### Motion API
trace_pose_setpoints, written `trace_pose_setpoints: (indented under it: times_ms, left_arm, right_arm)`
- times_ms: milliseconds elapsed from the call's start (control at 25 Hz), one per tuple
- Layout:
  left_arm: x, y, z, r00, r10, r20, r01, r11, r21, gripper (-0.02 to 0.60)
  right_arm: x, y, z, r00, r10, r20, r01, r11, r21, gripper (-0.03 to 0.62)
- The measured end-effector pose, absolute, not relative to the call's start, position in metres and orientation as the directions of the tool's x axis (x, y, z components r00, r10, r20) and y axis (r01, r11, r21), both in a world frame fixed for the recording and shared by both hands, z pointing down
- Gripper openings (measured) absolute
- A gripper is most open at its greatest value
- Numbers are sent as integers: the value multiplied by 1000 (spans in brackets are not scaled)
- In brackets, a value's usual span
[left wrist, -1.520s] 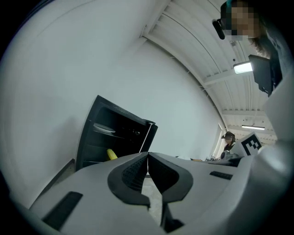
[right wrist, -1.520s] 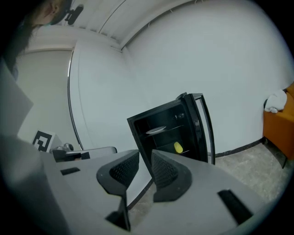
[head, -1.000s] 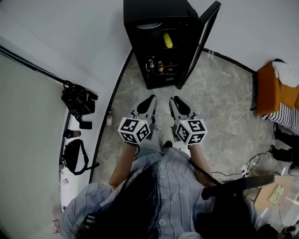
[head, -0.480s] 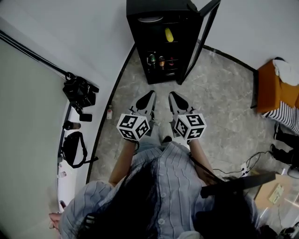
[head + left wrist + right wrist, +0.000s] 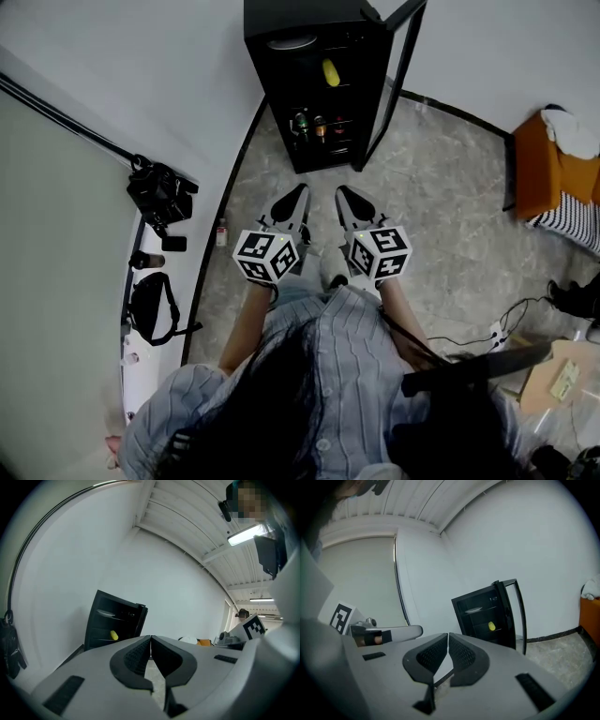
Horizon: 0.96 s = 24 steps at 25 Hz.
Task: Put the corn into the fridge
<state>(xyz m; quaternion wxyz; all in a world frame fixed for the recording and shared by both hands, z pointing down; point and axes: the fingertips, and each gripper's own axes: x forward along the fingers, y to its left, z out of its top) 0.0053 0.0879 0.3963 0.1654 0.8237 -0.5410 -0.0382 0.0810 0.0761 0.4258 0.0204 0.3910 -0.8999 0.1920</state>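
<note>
Only your head view shows bottles point(image 5: 302, 125) under the corn point(image 5: 330, 72) in the fridge point(image 5: 300, 14) at twelve o'clock; left tongs point(image 5: 300, 191) and right tongs point(image 5: 341, 192) clenched empty over the marbled floor point(image 5: 441, 187).

You hold one left gripper point(image 5: 300, 191) and one right gripper point(image 5: 342, 193), two together. At the top centre of the frame there are one fridge point(image 5: 281, 14), one corn point(image 5: 330, 72), one plate point(image 5: 284, 42) and three drinks point(image 5: 320, 125).

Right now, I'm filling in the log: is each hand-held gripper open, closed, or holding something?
Left hand-held gripper: closed, holding nothing.
Right hand-held gripper: closed, holding nothing.
</note>
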Motion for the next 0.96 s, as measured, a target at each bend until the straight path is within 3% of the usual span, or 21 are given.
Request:
trace_pose_setpoints:
  times_ms: [960]
  left_arm:
    - [4,91,409,407,-904,130,-875,-345,341,9]
  right_arm:
    - [83,78,448,-691,-678,250,-719,609,-334,21]
